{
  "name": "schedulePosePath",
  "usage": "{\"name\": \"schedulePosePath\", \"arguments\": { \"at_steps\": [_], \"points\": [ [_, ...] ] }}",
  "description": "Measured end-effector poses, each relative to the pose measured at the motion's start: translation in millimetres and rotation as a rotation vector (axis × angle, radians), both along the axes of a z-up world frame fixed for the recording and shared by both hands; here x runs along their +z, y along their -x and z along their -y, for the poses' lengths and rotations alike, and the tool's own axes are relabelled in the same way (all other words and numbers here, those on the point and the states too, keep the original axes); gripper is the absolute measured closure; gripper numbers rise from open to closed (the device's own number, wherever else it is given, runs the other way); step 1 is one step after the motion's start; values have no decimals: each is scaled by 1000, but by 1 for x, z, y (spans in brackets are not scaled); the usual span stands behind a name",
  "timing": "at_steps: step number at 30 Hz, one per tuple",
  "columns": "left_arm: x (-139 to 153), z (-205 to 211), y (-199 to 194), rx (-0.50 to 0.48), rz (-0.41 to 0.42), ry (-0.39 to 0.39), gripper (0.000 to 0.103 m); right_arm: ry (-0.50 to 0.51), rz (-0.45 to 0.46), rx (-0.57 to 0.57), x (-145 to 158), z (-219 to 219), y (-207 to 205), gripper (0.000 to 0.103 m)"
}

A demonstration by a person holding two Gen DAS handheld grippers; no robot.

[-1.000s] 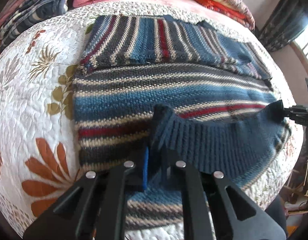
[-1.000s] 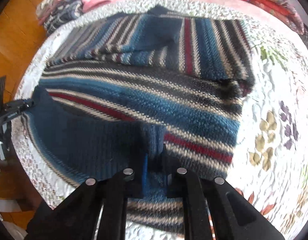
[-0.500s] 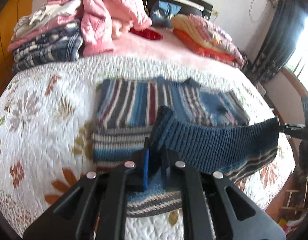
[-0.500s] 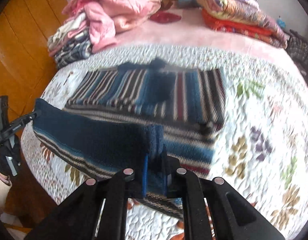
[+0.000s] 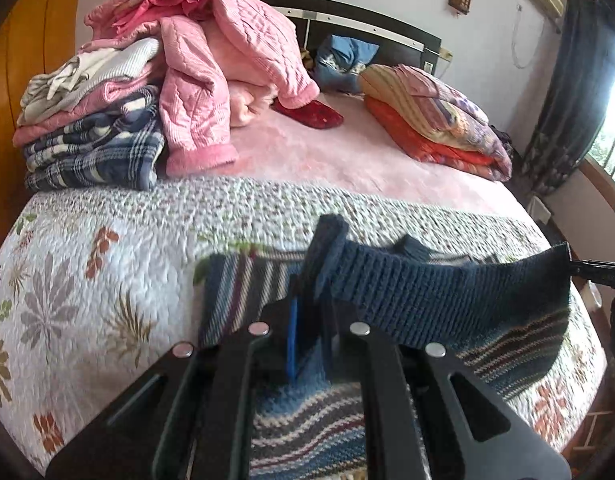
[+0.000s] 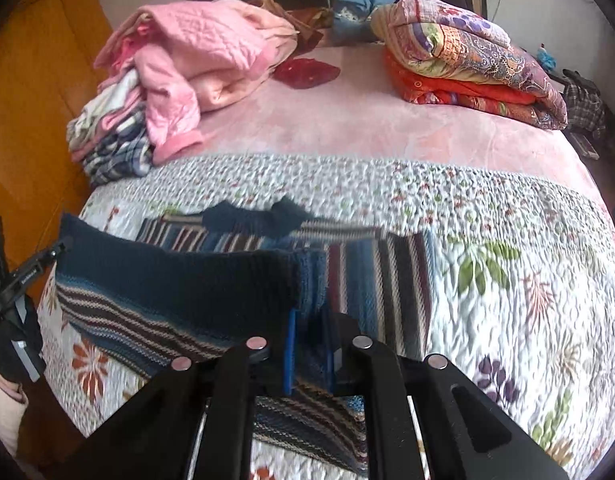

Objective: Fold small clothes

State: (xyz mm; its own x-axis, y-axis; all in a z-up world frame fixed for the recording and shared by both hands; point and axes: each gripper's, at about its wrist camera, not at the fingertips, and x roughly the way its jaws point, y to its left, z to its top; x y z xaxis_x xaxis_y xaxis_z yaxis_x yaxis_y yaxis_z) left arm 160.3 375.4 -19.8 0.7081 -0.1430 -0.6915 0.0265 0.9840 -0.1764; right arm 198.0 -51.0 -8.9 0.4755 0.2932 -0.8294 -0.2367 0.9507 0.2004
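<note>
We hold the striped knit sweater by its dark blue ribbed hem, 1 corner in each gripper, and the hem hangs stretched between them above the floral quilt. Our left gripper has its jaws narrowed onto the knit, a fold of the ribbing standing up between the 2 fingers; our right gripper is clamped the same way on the other corner, with blue pads showing against the wool. From the left wrist view the right gripper's tip shows at the far end of the hem, and from the right wrist view the left gripper's tip shows likewise. The rest of the sweater lies on the quilt beyond the lifted hem, its stripes running blue, cream, grey and dark red. Farther up the bed, well apart from it, sit a pile of pink clothes over plaid garments and 1 stack of folded blankets.
</note>
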Motion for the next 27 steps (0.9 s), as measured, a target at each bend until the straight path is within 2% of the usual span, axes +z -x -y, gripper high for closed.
{"name": "schedulePosePath", "arguments": {
  "at_steps": [6,12,18,27],
  "points": [
    [-3,4,-43,22,23,-31,96,-5,4,-45,-5,-1,-44,92],
    [-20,8,-86,46,12,-60,96,13,-13,-70,-23,-3,-88,92],
    [-60,8,-123,61,-65,-81,96,33,-64,-88,-60,-5,-123,92],
    [-108,6,-149,76,-168,-101,95,61,-133,-99,-112,-5,-147,92]
  ]
}}
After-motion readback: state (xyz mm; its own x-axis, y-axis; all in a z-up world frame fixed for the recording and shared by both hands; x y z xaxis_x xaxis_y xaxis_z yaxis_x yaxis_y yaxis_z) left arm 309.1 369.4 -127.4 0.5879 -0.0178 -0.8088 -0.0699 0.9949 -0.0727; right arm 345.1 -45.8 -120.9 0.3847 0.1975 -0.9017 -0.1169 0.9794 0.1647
